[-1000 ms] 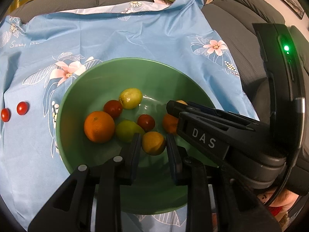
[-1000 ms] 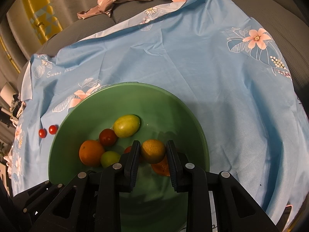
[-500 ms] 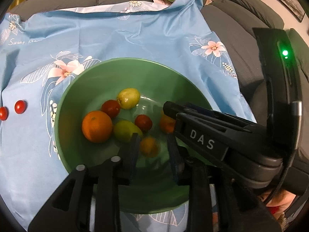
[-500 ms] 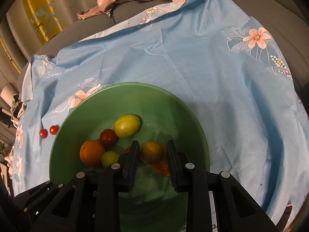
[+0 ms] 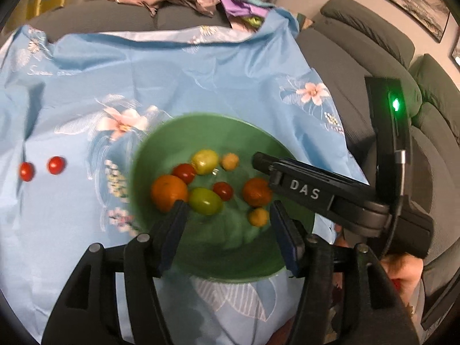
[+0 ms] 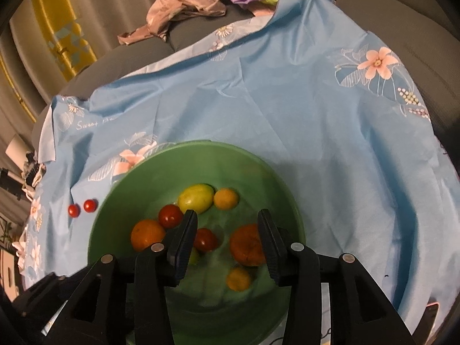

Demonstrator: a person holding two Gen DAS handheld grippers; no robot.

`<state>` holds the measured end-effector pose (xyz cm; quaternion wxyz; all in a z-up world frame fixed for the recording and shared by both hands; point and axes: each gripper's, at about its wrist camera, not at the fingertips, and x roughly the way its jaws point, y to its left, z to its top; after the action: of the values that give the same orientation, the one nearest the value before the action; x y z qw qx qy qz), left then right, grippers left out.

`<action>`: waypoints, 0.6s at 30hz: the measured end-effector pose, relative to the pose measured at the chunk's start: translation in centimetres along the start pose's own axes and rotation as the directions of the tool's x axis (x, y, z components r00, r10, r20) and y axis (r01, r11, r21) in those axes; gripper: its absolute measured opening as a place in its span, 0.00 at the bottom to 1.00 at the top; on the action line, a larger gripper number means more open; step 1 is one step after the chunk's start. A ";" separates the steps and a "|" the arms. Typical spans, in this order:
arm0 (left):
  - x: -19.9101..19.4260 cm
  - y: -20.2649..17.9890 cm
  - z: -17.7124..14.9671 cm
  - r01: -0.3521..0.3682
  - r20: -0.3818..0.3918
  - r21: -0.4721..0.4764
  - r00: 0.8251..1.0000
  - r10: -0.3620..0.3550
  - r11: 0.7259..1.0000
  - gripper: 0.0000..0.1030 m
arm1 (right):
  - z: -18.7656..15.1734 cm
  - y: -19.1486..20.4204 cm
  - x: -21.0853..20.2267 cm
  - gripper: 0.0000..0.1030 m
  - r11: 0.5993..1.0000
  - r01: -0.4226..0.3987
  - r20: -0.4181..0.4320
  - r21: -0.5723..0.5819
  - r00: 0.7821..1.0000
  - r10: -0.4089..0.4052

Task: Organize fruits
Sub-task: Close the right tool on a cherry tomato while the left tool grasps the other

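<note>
A green bowl (image 5: 201,118) (image 6: 201,144) sits on a blue flowered cloth and holds several fruits. Among them are an orange (image 5: 169,188), a tangerine (image 6: 247,244), two red tomatoes and two greenish fruits. One small yellow-orange fruit (image 5: 258,216) (image 6: 238,278) lies near the front and another (image 5: 230,161) (image 6: 226,198) towards the back. My left gripper (image 5: 228,225) hangs above the bowl's near side, its jaws opening with nothing gripped. My right gripper (image 6: 227,230) hovers over the bowl's middle, jaws opening too, and the fruits lie loose below it. Its black body (image 5: 304,192) crosses the left wrist view.
Two cherry tomatoes (image 5: 56,165) (image 6: 90,205) lie on the cloth (image 6: 287,100) left of the bowl. Crumpled clothes (image 6: 184,8) are piled at the far edge. Grey sofa cushions (image 5: 373,37) stand to the right. A hand (image 5: 402,270) grips the right tool.
Both grippers were shut on small yellow-orange fruits; both have let go and the fruits now lie in the bowl. The left gripper has pulled up and back.
</note>
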<state>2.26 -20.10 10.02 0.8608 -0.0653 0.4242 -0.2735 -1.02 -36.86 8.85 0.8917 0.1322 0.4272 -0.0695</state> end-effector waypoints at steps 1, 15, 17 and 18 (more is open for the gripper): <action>-0.6 0.4 0.0 -0.003 0.009 -0.006 1.000 0.003 1.000 0.59 | 0.0 0.1 -0.1 0.42 1.000 0.000 0.004 -0.003 1.000 0.000; -9.8 11.7 -1.1 -0.220 0.142 -0.135 0.961 0.239 0.966 0.78 | -0.3 4.5 -1.9 0.58 0.994 -0.023 0.070 -0.111 0.997 0.031; -10.5 14.3 -1.5 -0.231 0.162 -0.201 0.951 0.265 0.952 0.78 | -0.5 5.7 -2.1 0.58 0.990 -0.032 0.079 -0.139 0.996 0.043; -10.7 15.4 -1.7 -0.227 0.167 -0.231 0.949 0.268 0.946 0.79 | -0.6 6.5 -2.2 0.58 0.987 -0.039 0.085 -0.156 0.995 0.053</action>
<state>2.15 -1.34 11.08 0.9143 -0.1281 0.3686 -0.1088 -1.33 -30.47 11.36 0.9187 0.0694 0.3883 -0.0212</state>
